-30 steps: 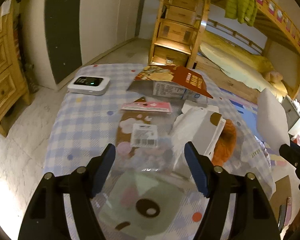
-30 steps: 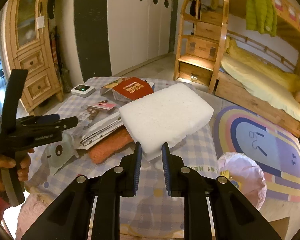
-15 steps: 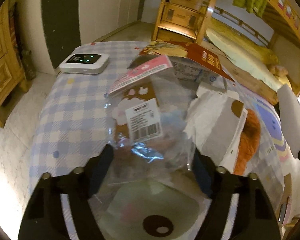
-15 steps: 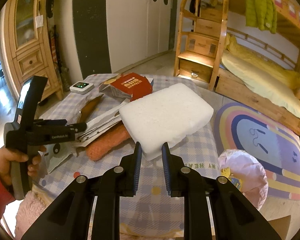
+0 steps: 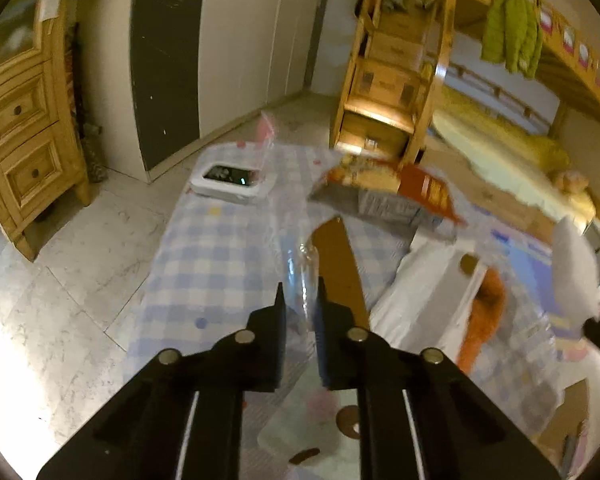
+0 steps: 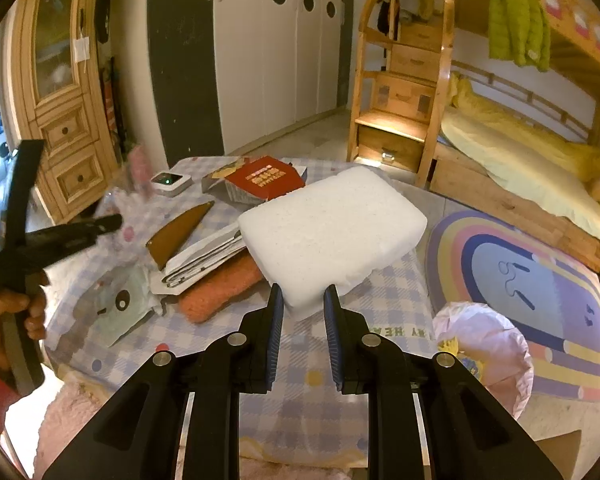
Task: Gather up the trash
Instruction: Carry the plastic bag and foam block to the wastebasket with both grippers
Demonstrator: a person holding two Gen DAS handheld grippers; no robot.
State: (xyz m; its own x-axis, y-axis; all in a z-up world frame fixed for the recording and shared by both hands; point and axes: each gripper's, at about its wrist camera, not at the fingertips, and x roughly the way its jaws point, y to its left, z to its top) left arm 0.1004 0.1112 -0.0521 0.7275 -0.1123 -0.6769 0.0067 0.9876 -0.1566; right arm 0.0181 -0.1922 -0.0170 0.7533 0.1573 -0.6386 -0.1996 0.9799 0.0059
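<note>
My left gripper (image 5: 300, 296) is closing its jaws on a clear plastic bag (image 5: 296, 256) with a pink header (image 5: 266, 132); the film is pinched between the pads and stands up off the checked tablecloth (image 5: 204, 248). In the right wrist view the left gripper (image 6: 112, 222) sits at the left in a person's hand, with the bag (image 6: 134, 178) blurred above it. My right gripper (image 6: 303, 300) is shut on the corner of a white foam block (image 6: 332, 232), held above the table.
On the table lie a brown triangular card (image 6: 180, 228), a red box (image 6: 260, 180), a white device (image 6: 170, 182), folded white paper (image 6: 204, 256) and an orange fuzzy cloth (image 6: 220, 284). A pink-lined bin (image 6: 484, 344) stands on the floor at the right, beside a rainbow rug (image 6: 532, 280).
The left jaws have closed on the clear bag and lifted it off the table, uncovering the brown card. The right gripper and the foam block have stayed put.
</note>
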